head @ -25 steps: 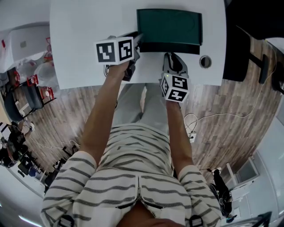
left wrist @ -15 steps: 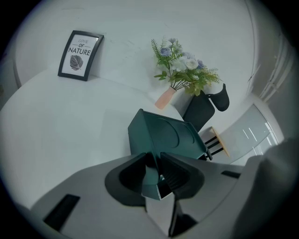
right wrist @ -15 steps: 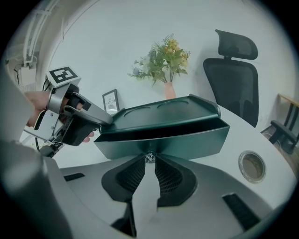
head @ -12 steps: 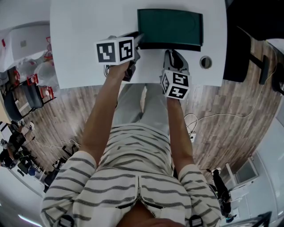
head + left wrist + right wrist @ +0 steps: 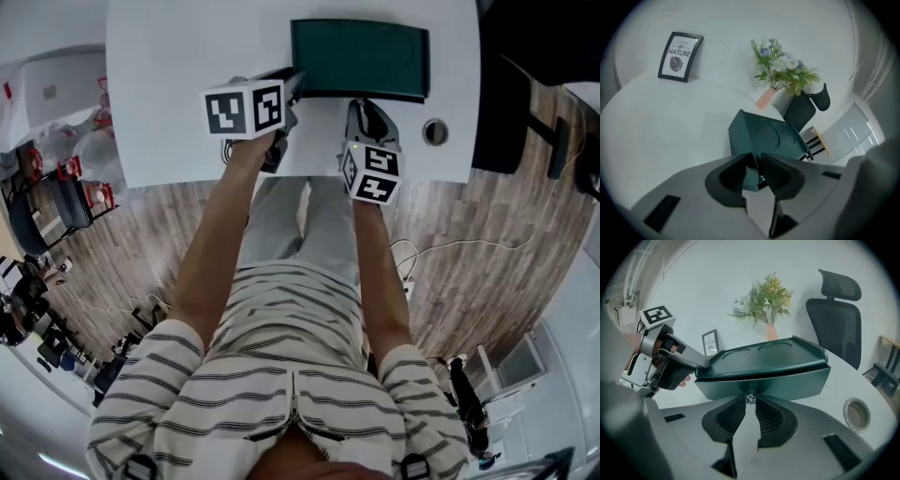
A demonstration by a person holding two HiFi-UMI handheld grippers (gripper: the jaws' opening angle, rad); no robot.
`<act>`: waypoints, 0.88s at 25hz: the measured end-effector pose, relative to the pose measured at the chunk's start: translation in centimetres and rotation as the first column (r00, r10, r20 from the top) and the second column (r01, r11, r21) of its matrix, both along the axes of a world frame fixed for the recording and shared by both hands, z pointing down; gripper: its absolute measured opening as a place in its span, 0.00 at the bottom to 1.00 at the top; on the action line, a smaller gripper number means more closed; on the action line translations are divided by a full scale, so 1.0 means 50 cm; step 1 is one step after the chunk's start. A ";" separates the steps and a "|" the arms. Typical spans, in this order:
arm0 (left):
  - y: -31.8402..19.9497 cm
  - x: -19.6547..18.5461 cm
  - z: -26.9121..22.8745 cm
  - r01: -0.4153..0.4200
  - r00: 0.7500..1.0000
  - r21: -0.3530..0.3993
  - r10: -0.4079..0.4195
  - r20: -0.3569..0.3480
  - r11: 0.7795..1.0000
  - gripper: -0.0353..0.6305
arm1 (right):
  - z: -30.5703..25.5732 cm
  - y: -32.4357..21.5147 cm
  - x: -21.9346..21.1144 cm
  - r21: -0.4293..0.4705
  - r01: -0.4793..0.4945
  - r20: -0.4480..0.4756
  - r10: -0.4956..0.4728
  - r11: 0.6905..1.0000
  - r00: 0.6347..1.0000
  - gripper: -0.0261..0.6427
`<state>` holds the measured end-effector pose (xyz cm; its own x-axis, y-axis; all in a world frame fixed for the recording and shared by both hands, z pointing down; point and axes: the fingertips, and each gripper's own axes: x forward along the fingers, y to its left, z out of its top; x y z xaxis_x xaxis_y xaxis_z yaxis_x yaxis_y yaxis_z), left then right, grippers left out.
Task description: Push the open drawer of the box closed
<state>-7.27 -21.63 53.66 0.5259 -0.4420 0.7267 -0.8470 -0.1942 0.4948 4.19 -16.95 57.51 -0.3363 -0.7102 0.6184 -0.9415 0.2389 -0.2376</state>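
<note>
A dark green box [image 5: 359, 56] stands on the white table [image 5: 169, 94], and its drawer front [image 5: 787, 380] sits almost flush under the lid. My right gripper [image 5: 364, 105] is at the drawer front. In the right gripper view its jaws [image 5: 750, 401] are shut on the small metal knob [image 5: 750, 398]. My left gripper [image 5: 292, 80] holds the box's near left corner. In the left gripper view that corner [image 5: 752, 164] sits pinched between the jaws [image 5: 757, 169].
A framed print [image 5: 679, 56] and a vase of flowers [image 5: 785, 70] stand at the table's far side. A black office chair [image 5: 834, 319] is behind it. A round cable hole [image 5: 434, 130] lies right of the box, near the table's front edge.
My right gripper has moved a little forward toward the box and the dark strip of open drawer has narrowed. The left gripper has stayed at the box's corner.
</note>
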 end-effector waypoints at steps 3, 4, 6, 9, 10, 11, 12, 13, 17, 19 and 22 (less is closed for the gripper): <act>0.000 0.000 0.000 -0.002 1.000 0.000 0.002 0.002 1.000 0.21 | 0.000 -0.003 -0.001 0.001 -0.003 0.002 0.003 1.000 1.000 0.15; 0.000 0.000 0.001 -0.004 1.000 0.000 0.004 0.001 1.000 0.21 | 0.000 -0.005 -0.001 0.002 -0.005 0.003 0.005 1.000 1.000 0.15; 0.000 0.000 0.001 -0.006 1.000 -0.002 0.006 0.000 1.000 0.21 | 0.001 -0.008 -0.001 0.002 -0.007 0.003 0.007 1.000 1.000 0.15; 0.000 0.002 0.001 -0.006 1.000 -0.002 0.006 -0.001 1.000 0.21 | 0.001 -0.012 0.001 0.003 -0.008 0.002 0.008 1.000 1.000 0.15; 0.000 0.002 0.000 -0.007 1.000 -0.002 0.007 -0.003 1.000 0.21 | 0.001 -0.014 0.001 0.003 -0.007 0.002 0.007 1.000 1.000 0.15; 0.000 0.002 0.000 -0.007 1.000 -0.001 0.007 -0.004 1.000 0.21 | 0.001 -0.015 0.001 0.003 -0.007 0.002 0.007 1.000 1.000 0.15; 0.000 0.002 0.000 -0.008 1.000 -0.001 0.008 -0.006 1.000 0.21 | 0.001 -0.017 0.001 0.002 -0.007 0.002 0.007 1.000 1.000 0.15; 0.000 0.001 0.001 -0.009 1.000 -0.001 0.009 -0.006 1.000 0.21 | 0.002 -0.018 -0.001 0.002 -0.007 0.003 0.007 1.000 1.000 0.15; -0.001 -0.001 0.002 -0.016 1.000 -0.003 0.016 0.000 1.000 0.21 | 0.003 -0.021 -0.002 0.003 -0.009 0.004 0.009 1.000 1.000 0.15; -0.001 -0.001 0.001 -0.018 1.000 -0.001 0.018 0.004 1.000 0.21 | 0.003 -0.023 -0.003 0.003 -0.007 0.002 0.007 1.000 1.000 0.15; 0.000 -0.002 0.002 -0.025 1.000 0.002 0.025 0.010 1.000 0.21 | 0.004 -0.024 -0.004 0.003 -0.005 0.001 0.005 1.000 1.000 0.15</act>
